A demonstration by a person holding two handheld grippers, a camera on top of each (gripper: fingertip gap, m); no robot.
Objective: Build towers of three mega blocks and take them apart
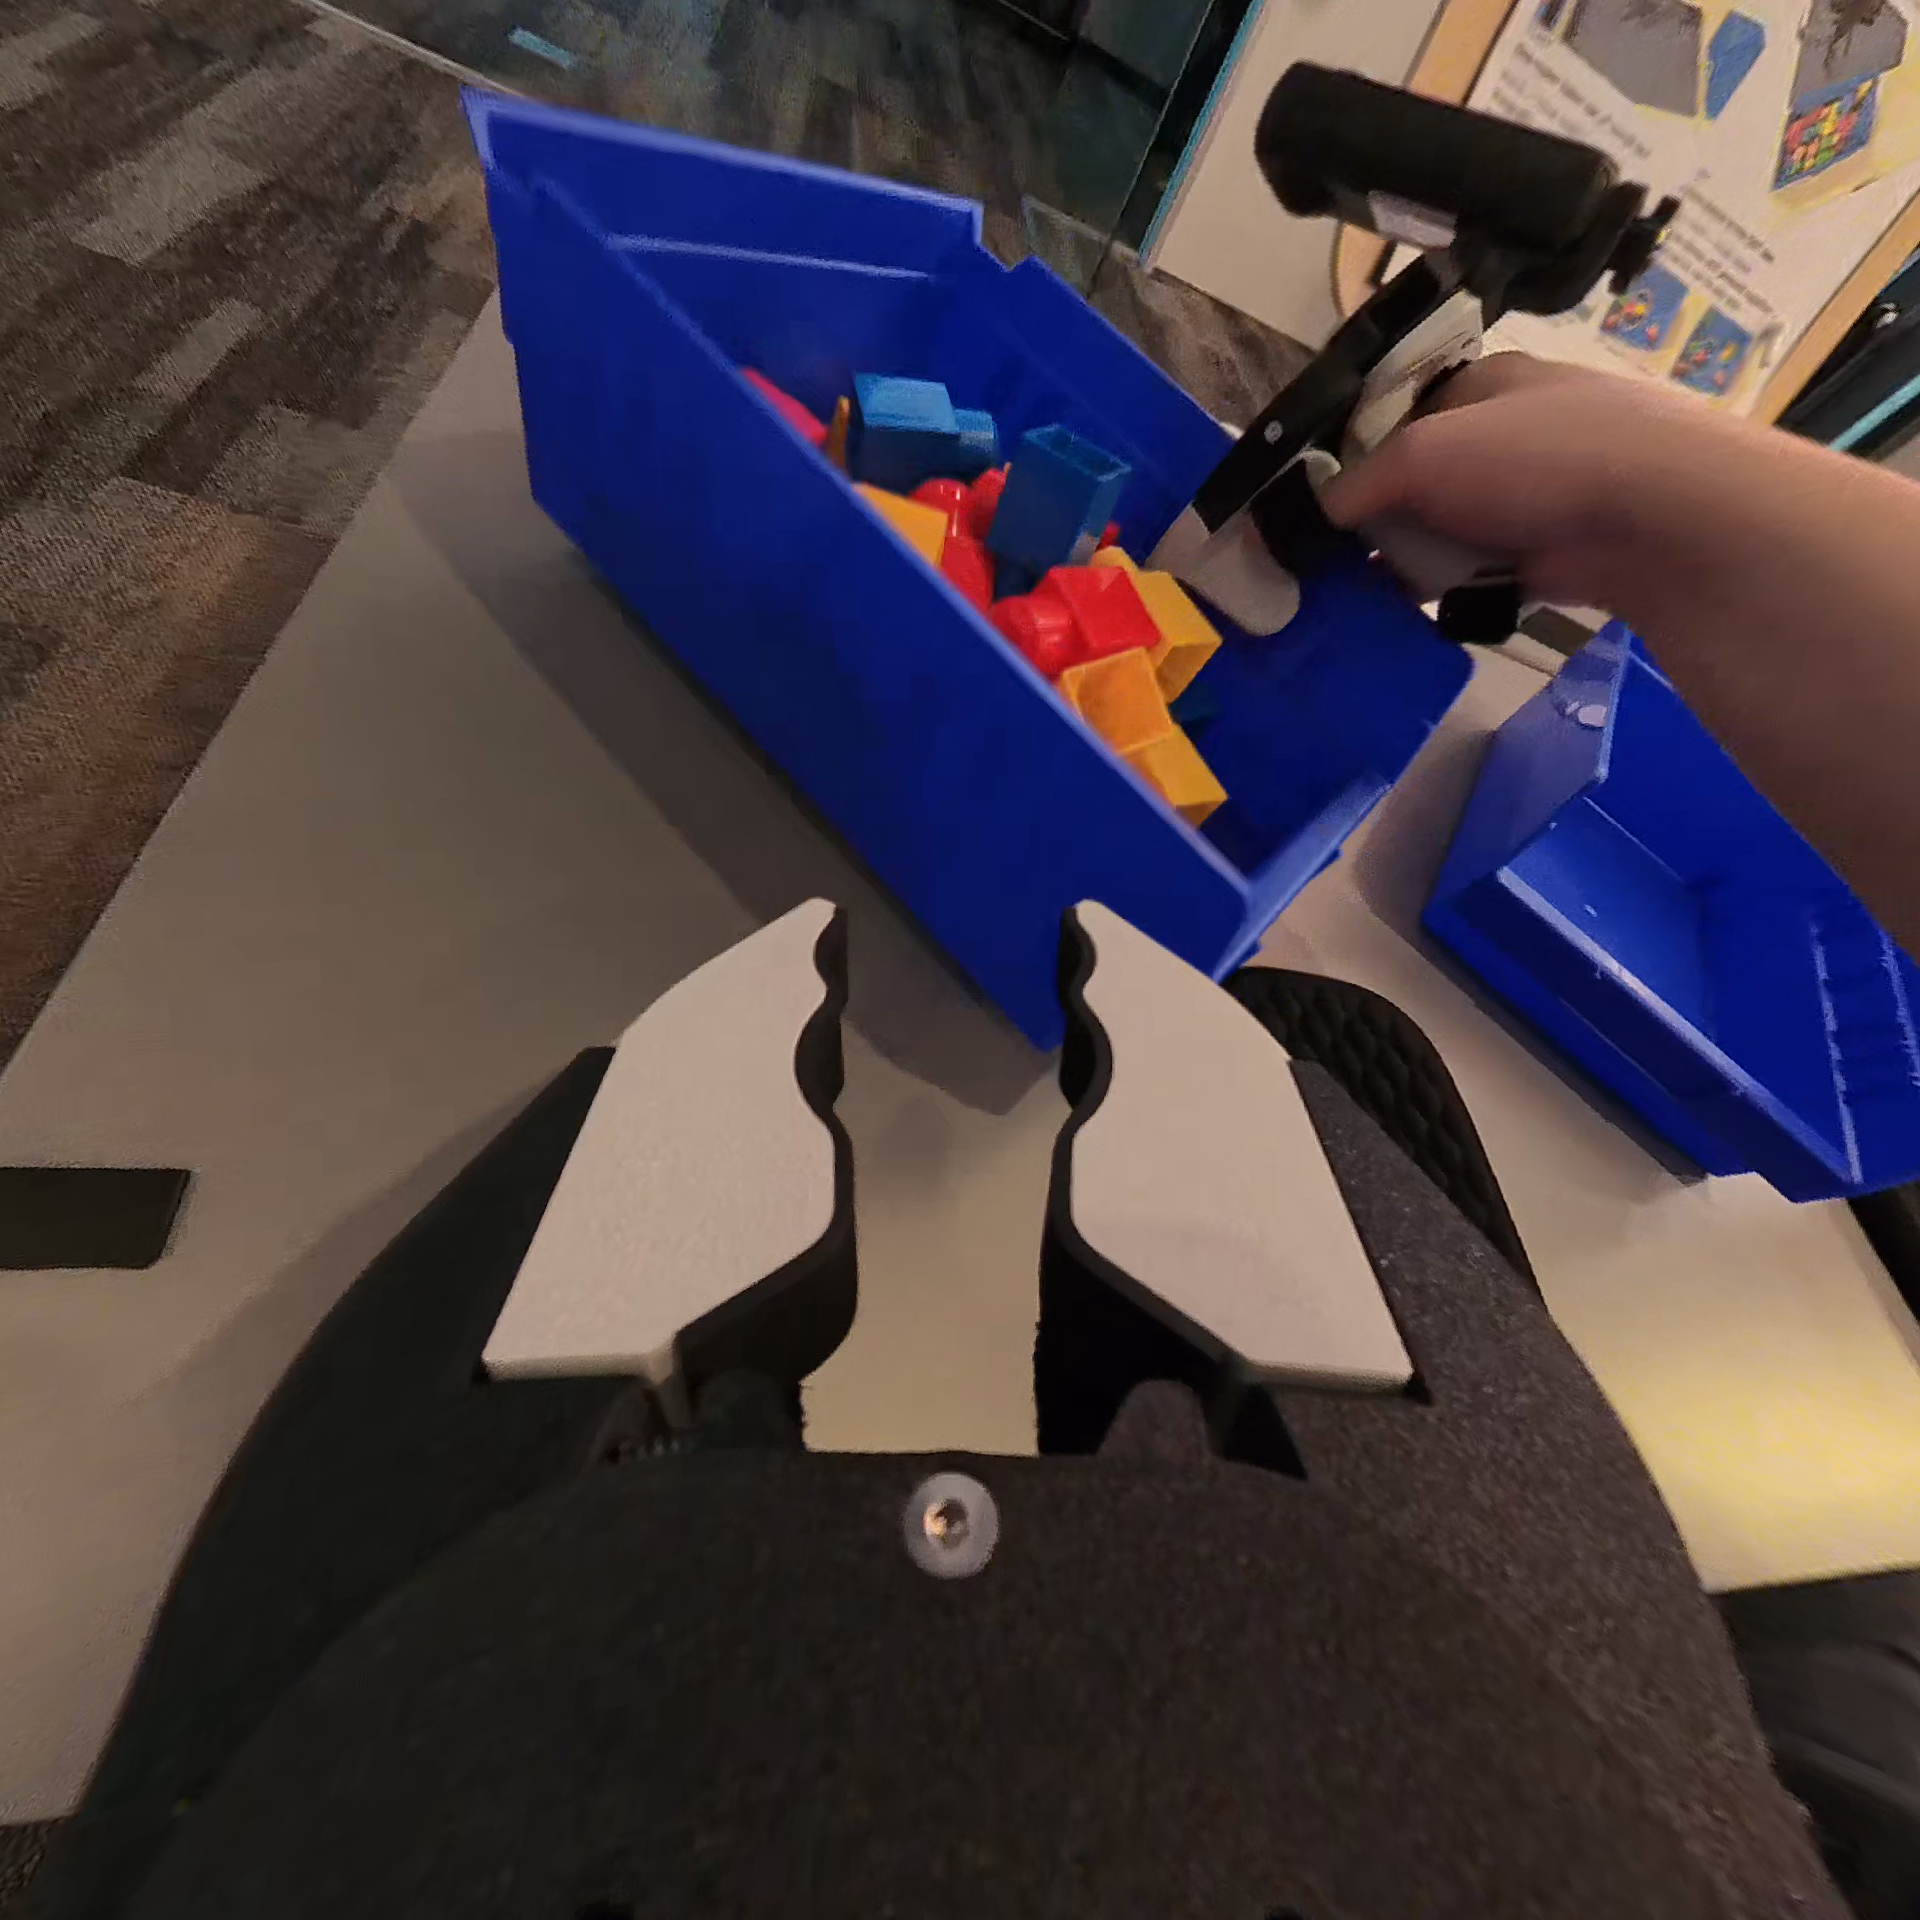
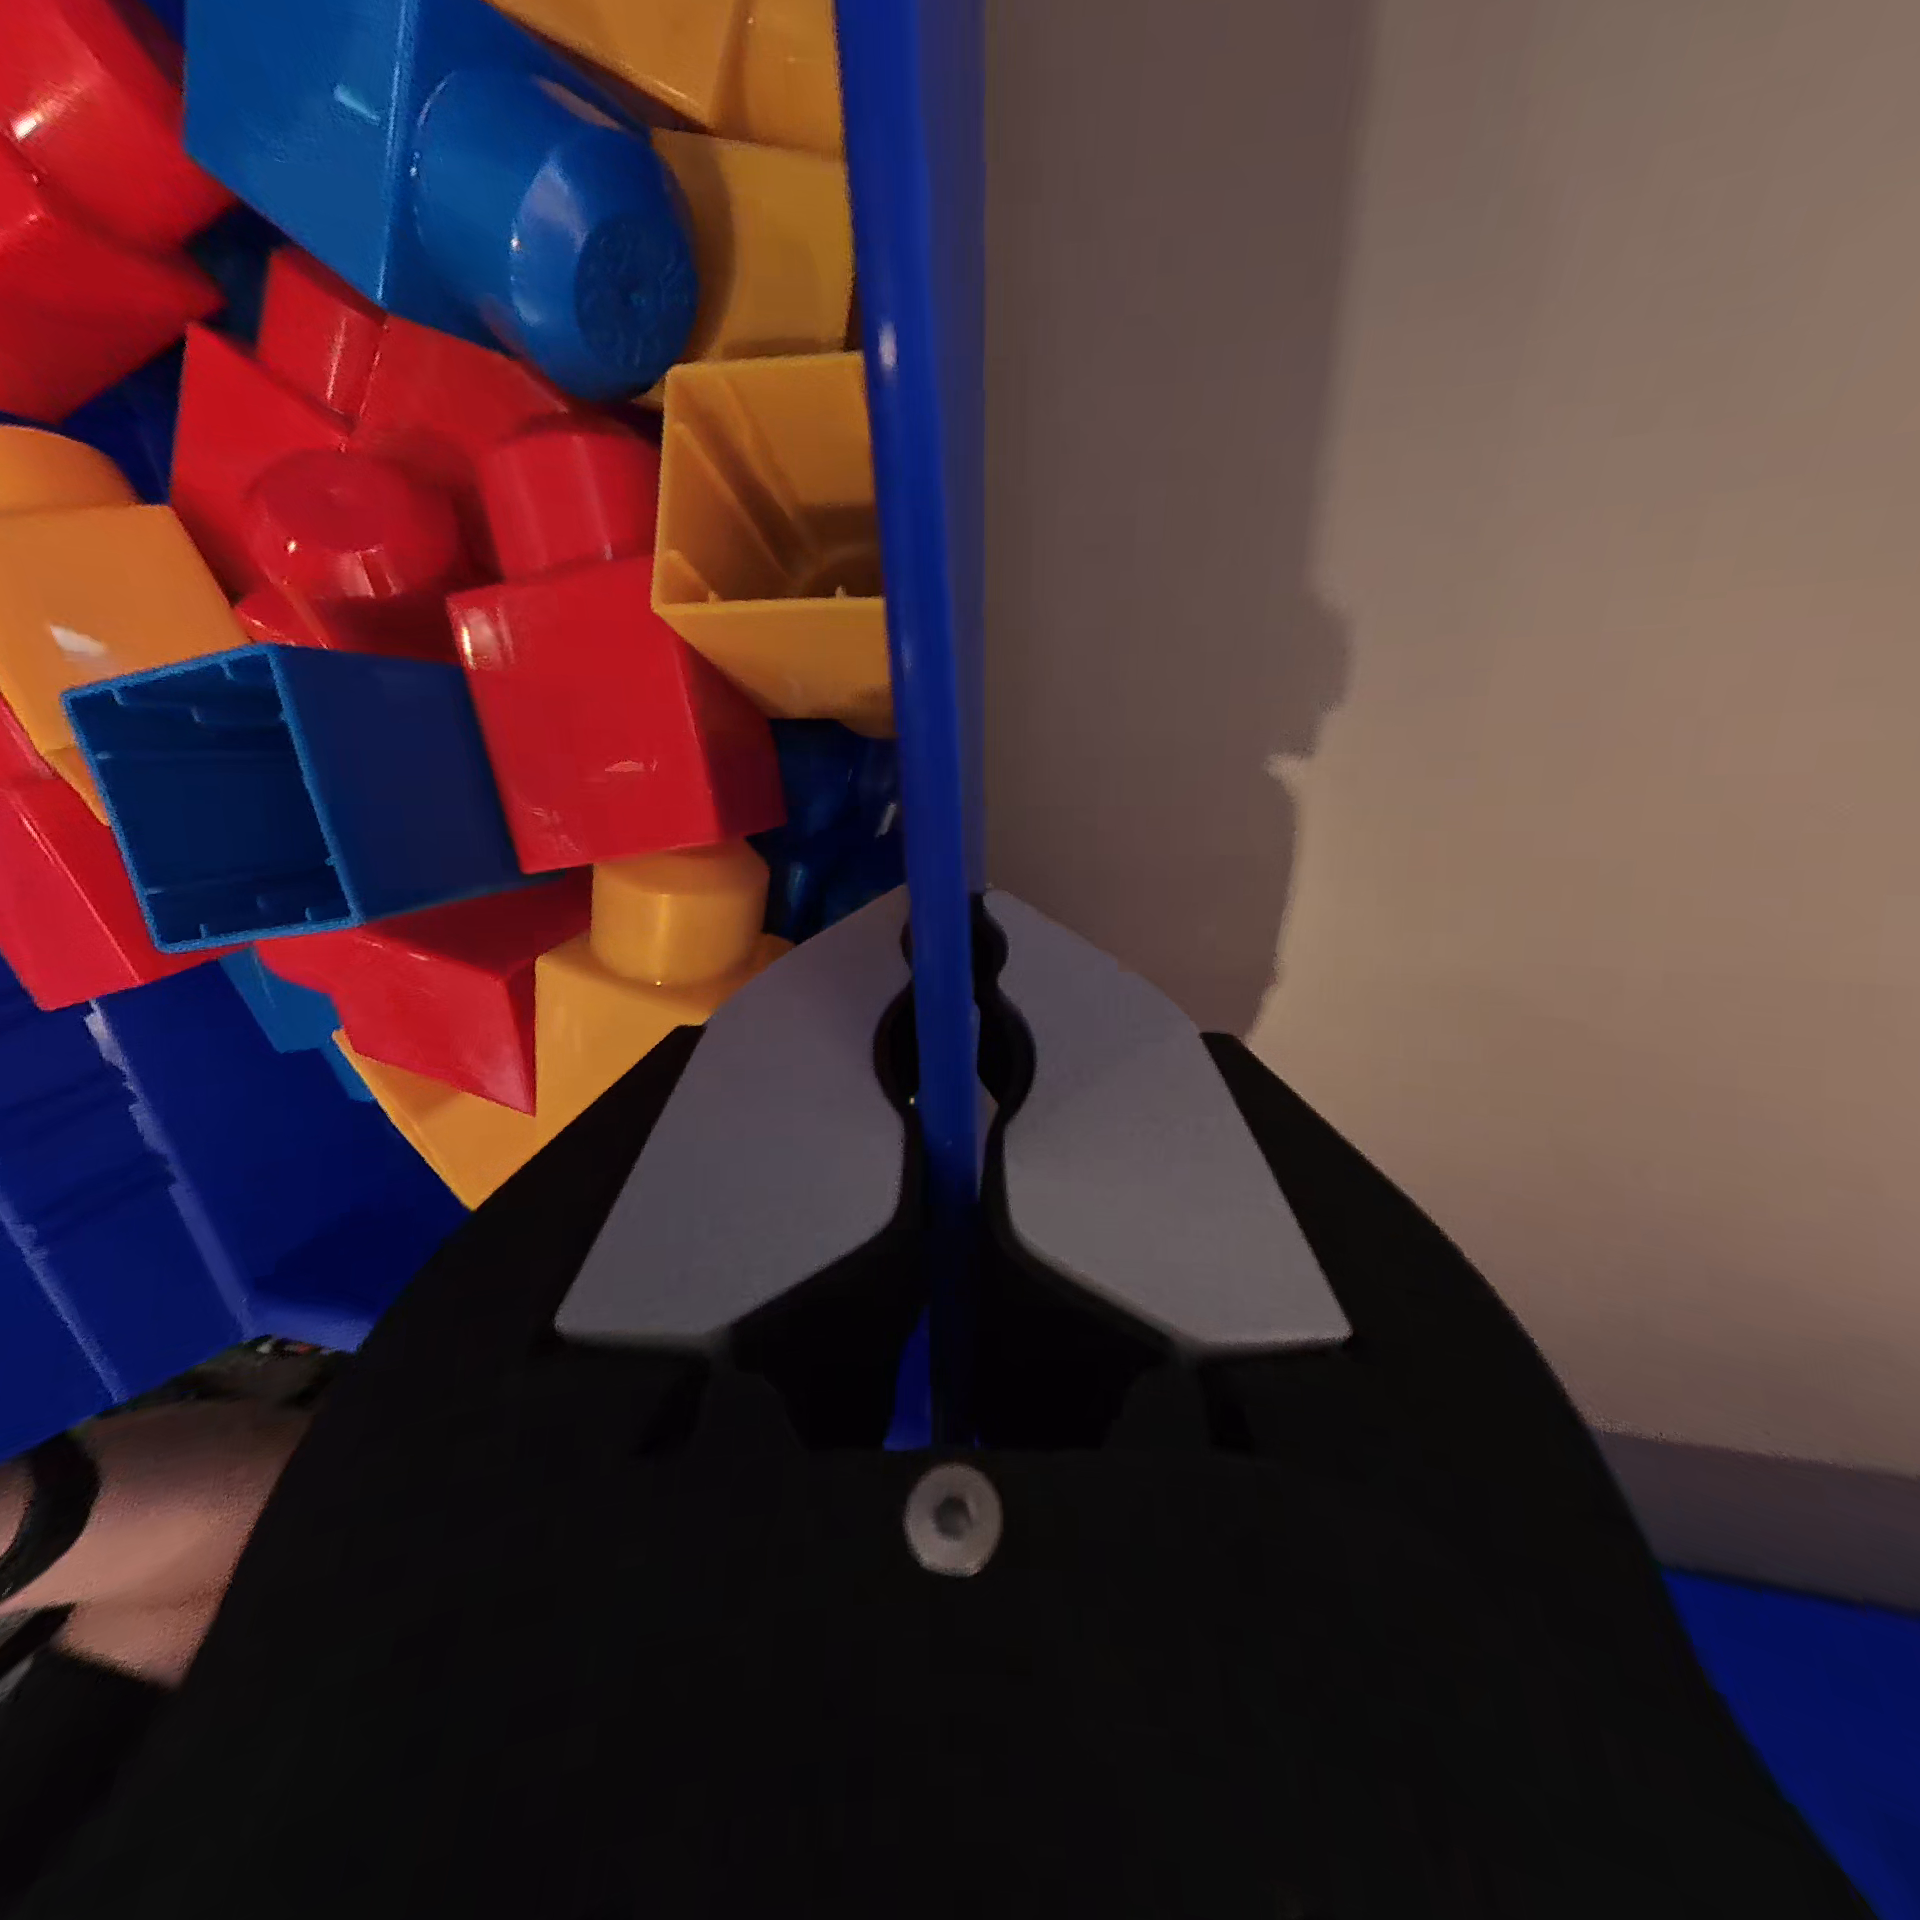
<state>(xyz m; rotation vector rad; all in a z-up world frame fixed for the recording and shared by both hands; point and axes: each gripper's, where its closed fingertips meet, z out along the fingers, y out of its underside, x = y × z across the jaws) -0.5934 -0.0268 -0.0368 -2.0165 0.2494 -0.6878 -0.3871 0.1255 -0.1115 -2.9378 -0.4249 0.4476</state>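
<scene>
Right wrist view: your right gripper [image 2: 945, 914] has its jaws clamped on the blue bin [image 2: 925, 520] wall, blocks [image 2: 613, 707] piled inside. Your left gripper [image 1: 951, 920] hangs apart-jawed, empty, over the worktop [image 1: 416, 831].

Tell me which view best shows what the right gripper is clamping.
The right wrist view: the right gripper is shut on the blue bin wall, one finger on each side. The left wrist view shows that gripper from afar at the bin's rim, grip unclear.
</scene>
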